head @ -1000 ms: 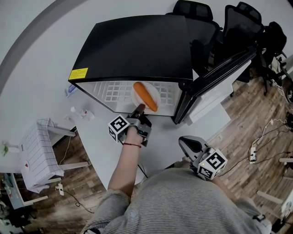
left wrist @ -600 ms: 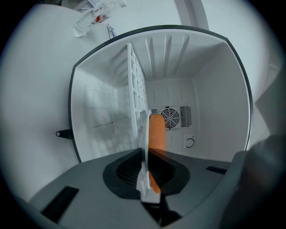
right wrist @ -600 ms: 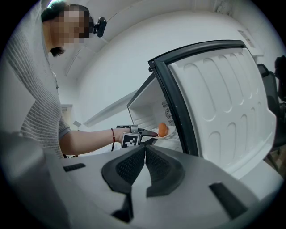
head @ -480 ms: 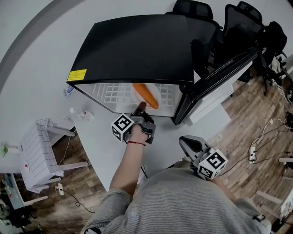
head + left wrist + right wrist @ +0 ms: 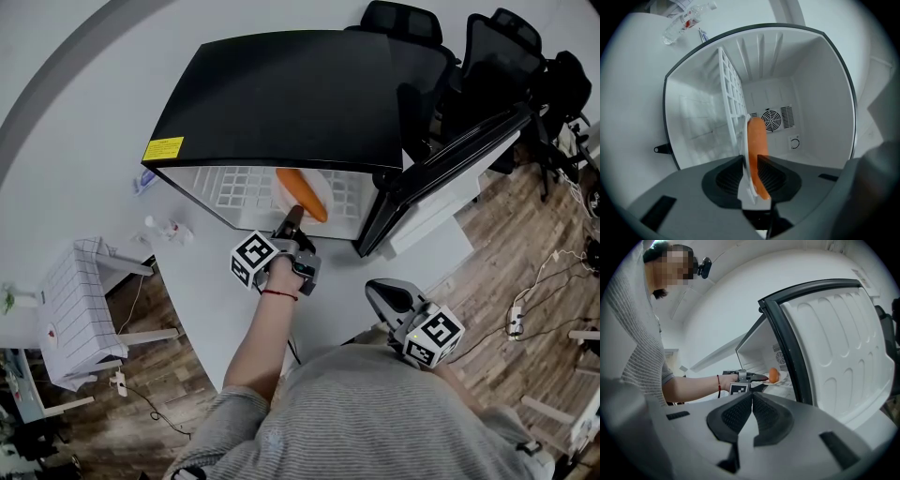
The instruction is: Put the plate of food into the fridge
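The plate of food (image 5: 284, 190), clamped by its rim in the left gripper (image 5: 292, 221), is edging slightly deeper into the fridge (image 5: 281, 103); the right gripper (image 5: 382, 296) is hanging back, closed and empty.

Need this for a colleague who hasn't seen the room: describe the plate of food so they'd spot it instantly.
Find the black-topped fridge with its door open. At its mouth, the left gripper grips a white plate beside the wire shelf. It alone carries a long orange piece of food.
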Tool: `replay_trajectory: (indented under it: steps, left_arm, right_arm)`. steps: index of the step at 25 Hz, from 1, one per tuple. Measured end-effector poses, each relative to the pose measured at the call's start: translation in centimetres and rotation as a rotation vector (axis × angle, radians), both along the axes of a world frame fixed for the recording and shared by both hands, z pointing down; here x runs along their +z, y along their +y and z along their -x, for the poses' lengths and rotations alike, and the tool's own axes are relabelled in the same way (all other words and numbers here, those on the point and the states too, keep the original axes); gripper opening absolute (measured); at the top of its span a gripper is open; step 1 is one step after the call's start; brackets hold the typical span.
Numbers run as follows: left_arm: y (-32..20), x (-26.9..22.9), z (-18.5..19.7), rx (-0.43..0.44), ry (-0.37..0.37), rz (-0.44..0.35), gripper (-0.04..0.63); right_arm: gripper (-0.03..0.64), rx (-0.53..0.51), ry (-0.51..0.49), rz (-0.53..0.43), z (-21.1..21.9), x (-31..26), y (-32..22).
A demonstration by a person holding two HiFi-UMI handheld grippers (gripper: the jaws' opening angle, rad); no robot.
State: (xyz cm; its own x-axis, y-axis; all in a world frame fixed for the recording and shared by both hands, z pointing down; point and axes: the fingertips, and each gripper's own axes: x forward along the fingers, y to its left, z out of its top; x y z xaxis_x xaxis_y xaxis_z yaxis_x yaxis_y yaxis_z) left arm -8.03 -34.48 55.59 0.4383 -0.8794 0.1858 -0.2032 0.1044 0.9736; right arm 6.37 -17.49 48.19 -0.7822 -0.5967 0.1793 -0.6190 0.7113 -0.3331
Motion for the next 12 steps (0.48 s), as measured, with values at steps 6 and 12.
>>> replay_trajectory:
  steps: [6, 12]
  left_arm:
    - [0.4, 0.2, 0.5, 0.015, -0.047, -0.011, 0.089]
    - [1.4, 0.0, 0.8, 0.025, -0.071, -0.024, 0.091]
  right_arm:
    - [0.014, -0.001, 0.004, -0.002, -0.1, 0.0, 0.3]
    - [0.014, -0.008, 0.006, -0.006, 0.0, -0.1, 0.6]
